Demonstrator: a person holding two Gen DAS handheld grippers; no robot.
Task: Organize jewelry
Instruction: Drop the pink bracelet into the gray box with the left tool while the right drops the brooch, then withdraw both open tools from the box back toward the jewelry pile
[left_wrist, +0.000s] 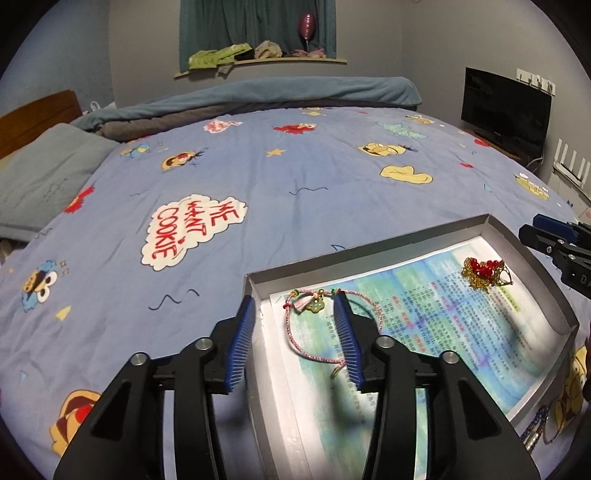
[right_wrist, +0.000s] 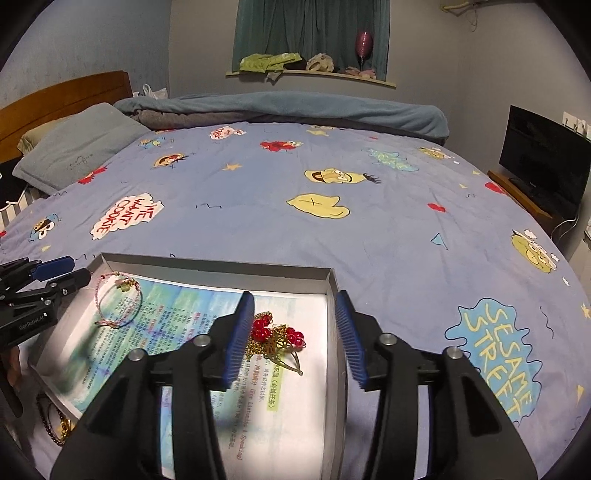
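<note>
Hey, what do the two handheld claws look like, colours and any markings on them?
Both match. The left claw and right claw have matte black angular plastic linkages with round silver pivot pins, and each finger carries a blue ribbed pad. Seen from the right wrist view, the left unit's black body bears small white lettering reading GenRobot.AI. No cables or sleeves show.

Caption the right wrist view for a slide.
Open right gripper above red-and-gold jewelry in the paper-lined box.
</note>
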